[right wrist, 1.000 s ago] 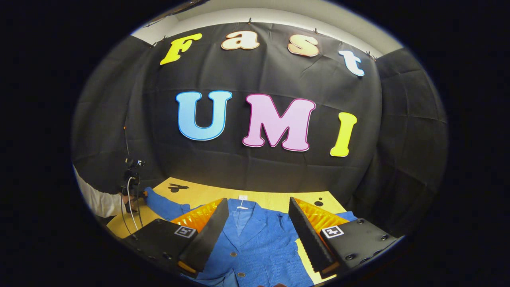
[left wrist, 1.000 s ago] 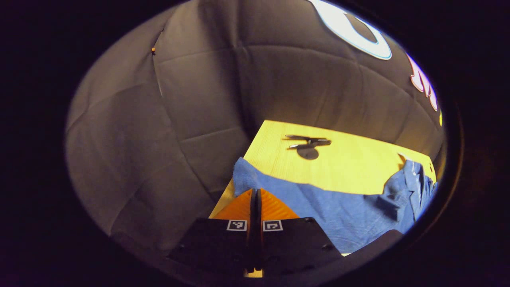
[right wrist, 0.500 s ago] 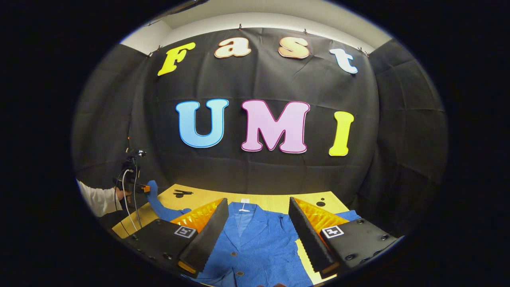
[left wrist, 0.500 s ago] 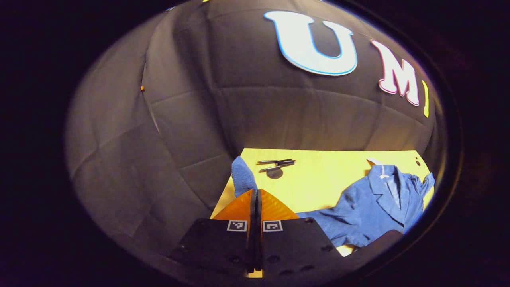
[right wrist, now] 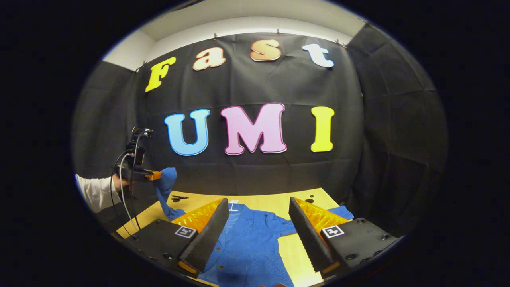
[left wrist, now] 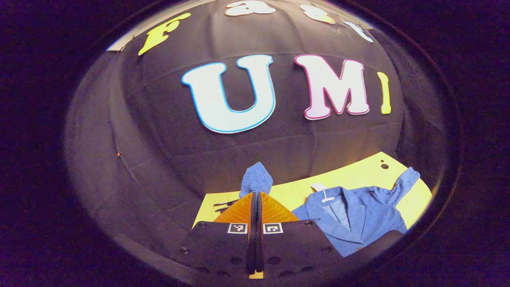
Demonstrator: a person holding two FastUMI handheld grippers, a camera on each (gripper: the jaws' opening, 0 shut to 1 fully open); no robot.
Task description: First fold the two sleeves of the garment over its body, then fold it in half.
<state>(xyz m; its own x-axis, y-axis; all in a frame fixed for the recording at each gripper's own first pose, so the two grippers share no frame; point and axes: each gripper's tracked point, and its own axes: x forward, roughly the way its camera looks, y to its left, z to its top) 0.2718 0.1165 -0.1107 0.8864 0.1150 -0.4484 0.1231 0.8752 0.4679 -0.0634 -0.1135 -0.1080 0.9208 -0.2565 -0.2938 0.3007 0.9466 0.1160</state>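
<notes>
A blue jacket (right wrist: pixel 249 243) lies face up on the yellow table (right wrist: pixel 275 201), collar toward the wall. My left gripper (left wrist: pixel 255 195) is shut on the cuff of one sleeve (left wrist: pixel 255 180), which sticks up past its fingertips. The right gripper view has that left gripper (right wrist: pixel 155 175) held high at the table's left, the sleeve (right wrist: pixel 164 191) hanging from it down to the jacket. My right gripper (right wrist: pixel 259 215) hovers open over the jacket's chest with nothing between its fingers. The other sleeve (left wrist: pixel 400 183) lies spread out on the table.
A small dark tool (right wrist: pixel 178 197) lies near the table's far left corner, below the lifted sleeve. A small dark hole (left wrist: pixel 384 166) marks the table's far right corner. A person's white sleeve (right wrist: pixel 93 191) is at the left, behind the left gripper.
My left gripper has risen well above the table with the sleeve cuff and swung toward the jacket's body. The right gripper has stayed open over the jacket, tilting up slightly.
</notes>
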